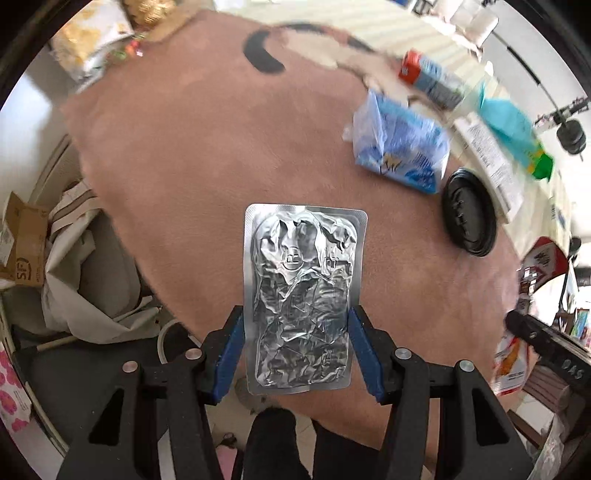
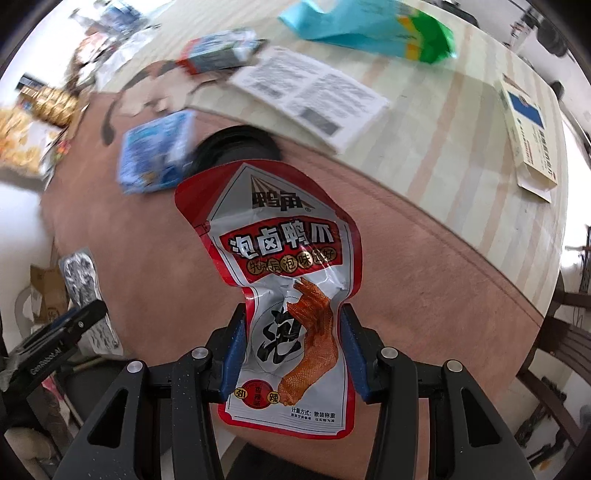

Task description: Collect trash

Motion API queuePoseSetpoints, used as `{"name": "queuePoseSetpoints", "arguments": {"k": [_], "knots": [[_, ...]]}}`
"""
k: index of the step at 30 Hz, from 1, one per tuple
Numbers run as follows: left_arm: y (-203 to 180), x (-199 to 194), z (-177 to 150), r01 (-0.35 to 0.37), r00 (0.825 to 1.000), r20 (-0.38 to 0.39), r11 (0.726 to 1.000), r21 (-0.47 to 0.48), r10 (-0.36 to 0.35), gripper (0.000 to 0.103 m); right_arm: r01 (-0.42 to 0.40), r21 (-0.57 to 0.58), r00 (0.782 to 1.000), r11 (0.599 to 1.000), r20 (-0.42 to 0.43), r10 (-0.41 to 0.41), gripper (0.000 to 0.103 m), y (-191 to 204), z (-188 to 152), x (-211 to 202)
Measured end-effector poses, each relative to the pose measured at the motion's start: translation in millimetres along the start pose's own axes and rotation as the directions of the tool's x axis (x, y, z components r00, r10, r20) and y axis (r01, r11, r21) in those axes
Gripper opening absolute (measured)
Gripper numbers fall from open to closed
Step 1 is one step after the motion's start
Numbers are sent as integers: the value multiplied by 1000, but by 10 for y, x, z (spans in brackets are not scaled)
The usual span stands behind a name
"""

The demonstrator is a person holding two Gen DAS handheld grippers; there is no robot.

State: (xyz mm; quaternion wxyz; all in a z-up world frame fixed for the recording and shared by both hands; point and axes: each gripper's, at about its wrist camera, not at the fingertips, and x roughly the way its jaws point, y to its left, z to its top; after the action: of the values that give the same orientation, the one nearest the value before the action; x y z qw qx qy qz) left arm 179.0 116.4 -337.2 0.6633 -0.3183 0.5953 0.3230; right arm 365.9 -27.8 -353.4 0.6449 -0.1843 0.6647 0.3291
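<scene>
Foil blister pack (image 1: 303, 299) clamped in left gripper (image 1: 297, 332).

Crinkled, shiny foil blister sheet (image 1: 304, 295); glossy printed plastic snack pouch (image 2: 284, 295); matt, soft pink cloth mat (image 1: 192, 155) covering the desk.

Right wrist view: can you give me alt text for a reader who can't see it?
The right gripper pinches a crumpled red-and-white snack pouch printed with a chicken foot, held above a pinkish-brown mat. Behind lie a blue packet, a black lid, a printed leaflet and a teal bag on a striped cloth.
</scene>
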Motion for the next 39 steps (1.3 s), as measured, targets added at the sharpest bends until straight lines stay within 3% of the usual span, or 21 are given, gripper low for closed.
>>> {"name": "queuePoseSetpoints", "arguments": {"k": [5,8,10,14,16,22,29,31,32,34,35,36,38,39], "knots": [[328,-292,-222,19,997,75,998,-61,-15,53,-33,-101,999,994,-1,33,50,566,-354,-52],[729,-466,-574,30,994,110,993,-116,-17,53,-48,-170,999,984,-7,47,50,967,-701,-28],[927,-470,-631,35,993,119,988,-150,-18,53,-57,-204,998,977,-13,55,50,1195,-949,1],[1540,-453,-1063,44,993,120,970,-238,-16,53,-69,-286,997,956,-42,59,50,1752,-1593,220],[1898,-331,-1322,46,995,102,955,-293,-16,53,-75,-313,996,947,-63,58,50,2020,-1727,428],[2837,514,-1908,45,999,10,895,-445,-45,53,-82,-377,989,923,-143,30,50,2646,-2157,1512],[3599,2038,-2335,68,987,-78,809,-584,-140,53,-97,-397,966,913,-258,-9,50,2910,-2437,3248],[3736,2446,-2411,73,984,-88,799,-597,-155,54,-119,-413,960,903,-281,-2,51,2973,-2463,3695],[3805,2682,-2452,64,983,-97,793,-606,-153,58,-132,-423,956,897,-292,3,55,3012,-2475,3980],[3876,2995,-2502,31,984,-119,789,-614,-131,82,-148,-429,948,891,-318,4,57,3051,-2497,4380],[3907,3108,-2530,10,984,-132,787,-616,-116,96,-157,-430,945,889,-327,9,62,3048,-2561,4516],[3936,3236,-2562,-9,984,-146,786,-618,-103,100,-166,-438,942,883,-336,10,66,3062,-2596,4665],[3977,3421,-2617,-36,983,-164,784,-620,-85,100,-186,-461,938,868,-346,17,92,3096,-2633,4914],[3993,3496,-2647,-48,984,-165,785,-617,-70,100,-182,-479,940,859,-341,9,97,3087,-2651,4965]]}}
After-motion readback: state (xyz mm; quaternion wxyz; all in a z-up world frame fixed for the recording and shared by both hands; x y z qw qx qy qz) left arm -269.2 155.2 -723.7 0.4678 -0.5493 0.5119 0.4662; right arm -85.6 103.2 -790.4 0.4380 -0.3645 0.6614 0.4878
